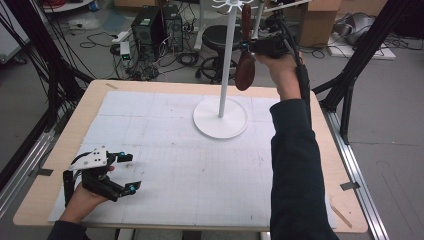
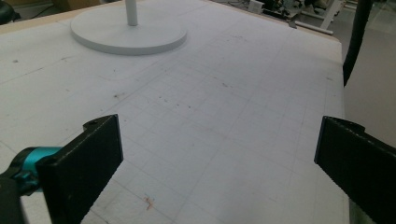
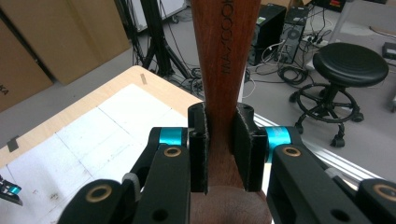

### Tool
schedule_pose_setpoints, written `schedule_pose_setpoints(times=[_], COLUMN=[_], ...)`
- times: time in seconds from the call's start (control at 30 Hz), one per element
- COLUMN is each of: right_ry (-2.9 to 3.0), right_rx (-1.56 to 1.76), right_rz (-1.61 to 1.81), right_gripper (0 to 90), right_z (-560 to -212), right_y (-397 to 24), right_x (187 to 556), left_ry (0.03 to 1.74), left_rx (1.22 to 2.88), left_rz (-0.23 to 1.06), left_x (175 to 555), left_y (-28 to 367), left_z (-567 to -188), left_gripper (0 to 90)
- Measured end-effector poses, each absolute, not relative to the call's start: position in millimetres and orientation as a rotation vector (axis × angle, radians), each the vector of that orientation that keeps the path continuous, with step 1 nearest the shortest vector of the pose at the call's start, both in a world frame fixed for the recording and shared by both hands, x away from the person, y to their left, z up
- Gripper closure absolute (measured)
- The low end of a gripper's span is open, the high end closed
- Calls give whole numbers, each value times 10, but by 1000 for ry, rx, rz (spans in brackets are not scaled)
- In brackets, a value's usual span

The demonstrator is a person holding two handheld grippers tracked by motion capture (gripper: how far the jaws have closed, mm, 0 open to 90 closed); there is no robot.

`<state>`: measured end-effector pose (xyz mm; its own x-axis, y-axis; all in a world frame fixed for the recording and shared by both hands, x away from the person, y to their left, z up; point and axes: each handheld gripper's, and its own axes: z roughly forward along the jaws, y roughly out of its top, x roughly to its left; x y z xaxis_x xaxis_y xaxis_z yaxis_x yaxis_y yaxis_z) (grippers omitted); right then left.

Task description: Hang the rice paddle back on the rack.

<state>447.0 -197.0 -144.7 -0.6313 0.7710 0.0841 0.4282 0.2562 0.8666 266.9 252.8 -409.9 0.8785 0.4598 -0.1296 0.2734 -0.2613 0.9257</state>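
Observation:
A dark brown wooden spoon (image 1: 245, 71) hangs upright beside the pole of a white hook stand (image 1: 226, 60), bowl end down, its handle reaching up toward the hooks at the top. My right gripper (image 1: 251, 46) is shut on the spoon's neck, raised high over the far side of the table. In the right gripper view, the spoon's handle (image 3: 224, 56) is pinched between the pads of my right gripper (image 3: 223, 149). My left gripper (image 1: 131, 172) rests open on the mat near the front left corner, with nothing between its jaws (image 2: 217, 154).
The stand's round white base (image 1: 220, 117) (image 2: 128, 32) sits at the mat's far middle. A white gridded mat (image 1: 165, 170) covers the wooden table. A black stool (image 1: 218, 37) and computer towers (image 1: 155, 25) stand on the floor beyond the far edge.

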Motion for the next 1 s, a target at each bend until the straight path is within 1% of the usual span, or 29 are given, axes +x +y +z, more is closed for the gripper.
schedule_pose_setpoints(times=[0.33, 0.43, 0.5, 0.6, 0.77, 0.83, 0.97, 1.0], right_ry=[2175, 2180, 2170, 2153, 2165, 2173, 2222, 2247], right_rx=[1086, 1075, 1061, 1030, 990, 984, 944, 925], right_rz=[1346, 1344, 1371, 1367, 1402, 1422, 1475, 1484], right_gripper=[772, 745, 638, 536, 481, 433, 237, 204], right_z=[-1498, -1501, -1504, -1520, -1595, -1622, -1679, -1695], right_y=[-1957, -1946, -1949, -1953, -1986, -2000, -1998, -1985], right_x=[4514, 4506, 4503, 4498, 4455, 4433, 4386, 4367], left_ry=[543, 544, 545, 544, 543, 542, 540, 540], left_rx=[1860, 1860, 1859, 1859, 1862, 1860, 1856, 1856], left_rz=[191, 192, 192, 190, 192, 192, 192, 191], left_x=[2668, 2667, 2666, 2665, 2664, 2663, 2653, 2653], left_y=[2531, 2531, 2531, 2531, 2528, 2525, 2520, 2519], left_z=[-4098, -4098, -4098, -4098, -4098, -4100, -4094, -4095], left_gripper=[17, 17, 17, 17, 17, 17, 17, 17])
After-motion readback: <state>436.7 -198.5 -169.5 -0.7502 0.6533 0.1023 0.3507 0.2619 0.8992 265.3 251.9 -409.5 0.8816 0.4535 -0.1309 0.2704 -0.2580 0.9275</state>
